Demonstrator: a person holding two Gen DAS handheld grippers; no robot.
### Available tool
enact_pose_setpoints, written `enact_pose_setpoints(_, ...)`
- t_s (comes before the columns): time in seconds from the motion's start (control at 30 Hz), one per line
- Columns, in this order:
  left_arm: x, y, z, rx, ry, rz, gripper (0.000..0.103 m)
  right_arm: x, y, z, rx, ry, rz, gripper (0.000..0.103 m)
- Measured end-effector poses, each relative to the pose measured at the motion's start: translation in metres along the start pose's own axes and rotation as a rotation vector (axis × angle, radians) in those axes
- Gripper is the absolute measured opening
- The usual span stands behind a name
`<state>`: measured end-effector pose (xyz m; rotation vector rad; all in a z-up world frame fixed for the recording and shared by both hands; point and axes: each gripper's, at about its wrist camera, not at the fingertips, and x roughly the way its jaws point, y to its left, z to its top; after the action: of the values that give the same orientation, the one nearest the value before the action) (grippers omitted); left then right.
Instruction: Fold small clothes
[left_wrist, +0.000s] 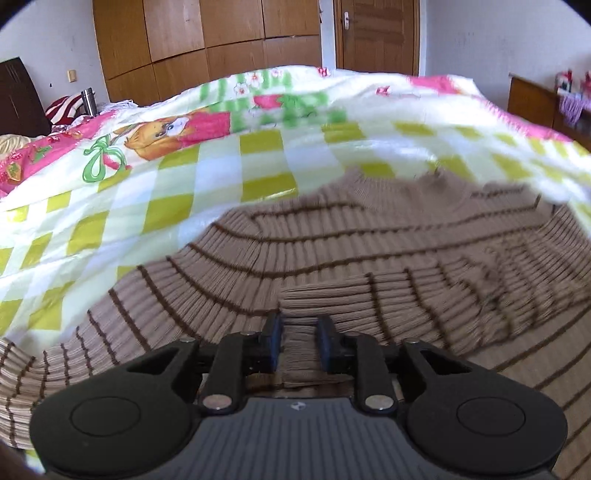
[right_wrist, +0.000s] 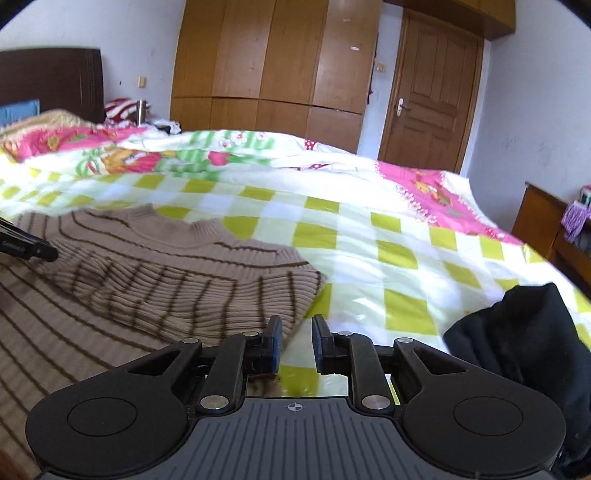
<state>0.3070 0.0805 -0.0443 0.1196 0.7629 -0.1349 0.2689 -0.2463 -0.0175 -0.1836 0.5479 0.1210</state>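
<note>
A beige ribbed sweater with thin brown stripes (left_wrist: 369, 236) lies on the checked bedspread (left_wrist: 184, 184), its neck toward the far side and one sleeve folded across the body. My left gripper (left_wrist: 301, 326) has the sleeve's ribbed cuff (left_wrist: 325, 299) bunched between its blue pads, pinched narrower there than above and below. In the right wrist view the sweater (right_wrist: 166, 266) lies to the left. My right gripper (right_wrist: 297, 334) hovers just off its right edge, jaws a little apart, with only bedspread (right_wrist: 369, 258) showing between them. Part of the left gripper (right_wrist: 33, 249) pokes in at the left edge.
A black garment (right_wrist: 524, 332) lies on the bed at the right. Beyond the bed stand a wooden wardrobe (right_wrist: 266, 66) and a door (right_wrist: 432, 92). There is a dark headboard (right_wrist: 51, 81) with pillows at far left and a wooden side table (right_wrist: 543, 221) at the right.
</note>
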Motion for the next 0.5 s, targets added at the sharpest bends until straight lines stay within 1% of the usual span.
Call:
enact_pose_setpoints(0.07,-0.001,0.002,0.000,-0.009,0.001,-0.003,0.043,0.023,0.003,-0.006,-0.010,0.080,-0.016,0.017)
enact_pose_setpoints(0.1,-0.002,0.003,0.001,-0.011,0.005,-0.001,0.044,0.035,0.005,-0.010,-0.033,0.144,-0.029,0.017)
enact_pose_setpoints(0.13,-0.004,0.002,0.002,-0.010,0.005,0.006,0.044,0.044,0.006,-0.013,-0.056,0.174,-0.044,0.015)
enact_pose_setpoints(0.17,-0.008,0.002,0.003,-0.009,-0.004,0.013,0.044,0.043,0.006,-0.015,-0.073,0.163,-0.064,0.014)
enact_pose_setpoints(0.23,-0.019,0.000,0.006,0.004,-0.048,0.016,0.043,0.034,0.005,-0.010,-0.073,0.143,-0.105,0.014)
enact_pose_setpoints(0.3,-0.029,-0.004,0.011,0.001,-0.100,0.022,0.043,0.018,0.002,-0.001,-0.072,0.071,-0.126,0.016)
enact_pose_setpoints(0.33,-0.033,-0.006,0.013,-0.005,-0.123,0.010,0.043,0.013,0.004,0.004,-0.085,0.031,-0.129,0.018)
enact_pose_setpoints(0.4,-0.036,-0.014,0.018,0.002,-0.146,-0.030,0.044,0.014,0.010,0.017,-0.089,-0.010,-0.081,0.018)
enact_pose_setpoints(0.43,-0.034,-0.020,0.020,0.016,-0.142,-0.041,0.044,0.020,0.014,0.021,-0.080,-0.010,-0.052,0.018)
enact_pose_setpoints(0.5,-0.025,-0.028,0.019,0.050,-0.118,-0.037,0.045,0.032,0.025,0.026,-0.070,0.000,0.011,0.018)
